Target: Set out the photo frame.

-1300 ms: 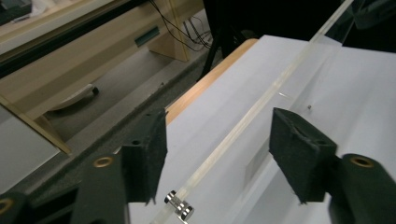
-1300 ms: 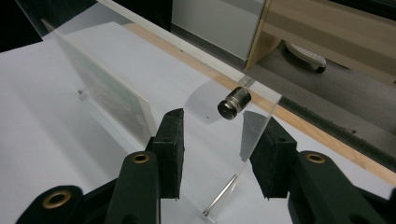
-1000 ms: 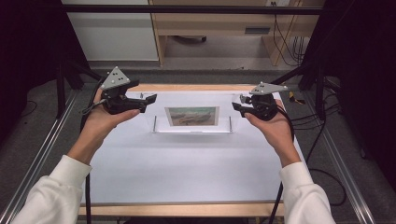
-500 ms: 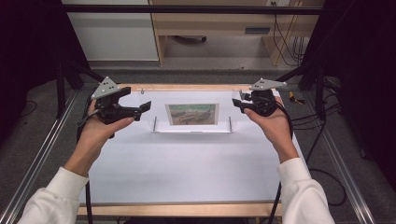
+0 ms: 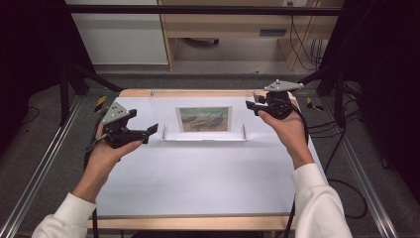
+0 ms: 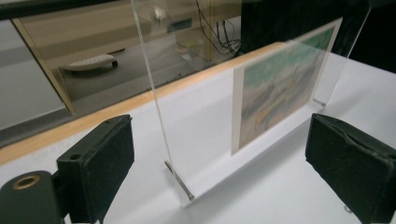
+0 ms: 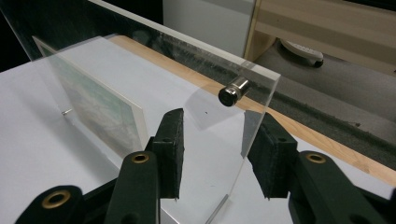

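In the high view a clear acrylic frame (image 5: pixel 204 128) holding a painted picture (image 5: pixel 204 119) stands upright on the white table (image 5: pixel 198 173), toward the table's far edge; the left gripper (image 5: pixel 151 130) sits just left of the frame's left end, held in the left hand (image 5: pixel 106 151), its jaws pointing at the frame; the right gripper (image 5: pixel 251 106) is at the frame's right end, near its upper corner, held in the right hand (image 5: pixel 285 126); white sleeves come in from the near side; a cable (image 5: pixel 341 193) trails off to the right of the frame, beyond the table edge.

In the left gripper view the acrylic frame (image 6: pixel 154 93) rises edge-on between the two black jaws, which stand wide apart, neither touching it; the picture (image 6: pixel 280 88) lies farther along the frame, and a small metal pin (image 6: pixel 180 182) sits at the frame's foot.

In the right gripper view the jaws stand apart on either side of the frame's (image 7: pixel 224 140) end, the clear sheet between them; whether either pad touches it I cannot tell; a metal standoff (image 7: pixel 233 91) sits near the frame's upper corner; the picture (image 7: pixel 98 109) lies farther along the frame.
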`<action>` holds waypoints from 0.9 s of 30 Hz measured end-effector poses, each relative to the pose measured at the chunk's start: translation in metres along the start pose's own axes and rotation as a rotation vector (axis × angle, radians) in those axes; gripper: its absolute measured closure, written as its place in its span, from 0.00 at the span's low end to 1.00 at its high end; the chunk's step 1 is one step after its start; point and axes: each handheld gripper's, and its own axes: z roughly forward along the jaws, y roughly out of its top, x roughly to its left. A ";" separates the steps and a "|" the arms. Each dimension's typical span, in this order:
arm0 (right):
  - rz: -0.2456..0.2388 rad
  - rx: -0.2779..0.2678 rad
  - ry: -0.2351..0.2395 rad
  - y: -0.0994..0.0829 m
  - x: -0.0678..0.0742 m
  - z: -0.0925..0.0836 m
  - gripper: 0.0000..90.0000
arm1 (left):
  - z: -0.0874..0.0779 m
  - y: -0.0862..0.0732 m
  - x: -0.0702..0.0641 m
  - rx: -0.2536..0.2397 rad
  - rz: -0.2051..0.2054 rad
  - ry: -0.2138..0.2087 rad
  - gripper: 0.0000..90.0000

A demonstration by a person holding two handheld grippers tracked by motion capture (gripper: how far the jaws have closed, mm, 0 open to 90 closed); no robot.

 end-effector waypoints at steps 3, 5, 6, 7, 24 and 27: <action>0.008 -0.003 -0.002 0.000 -0.001 0.002 0.64 | 0.004 -0.015 -0.001 0.017 -0.021 -0.004 0.09; 0.015 -0.005 -0.002 0.001 -0.002 0.004 0.64 | 0.005 -0.023 -0.002 0.021 -0.033 -0.001 0.09; 0.018 -0.005 -0.002 0.001 -0.003 0.004 0.64 | 0.007 -0.028 -0.002 0.026 -0.019 0.015 0.09; 0.020 -0.005 -0.004 0.001 -0.003 0.005 0.64 | 0.008 -0.031 -0.001 0.032 -0.016 0.023 0.10; 0.068 -0.011 -0.010 0.003 -0.006 0.012 0.62 | 0.015 -0.066 0.011 0.095 -0.050 0.059 0.10; 0.065 -0.004 -0.017 0.004 -0.006 0.013 0.61 | 0.014 -0.070 0.011 0.107 -0.038 0.071 0.11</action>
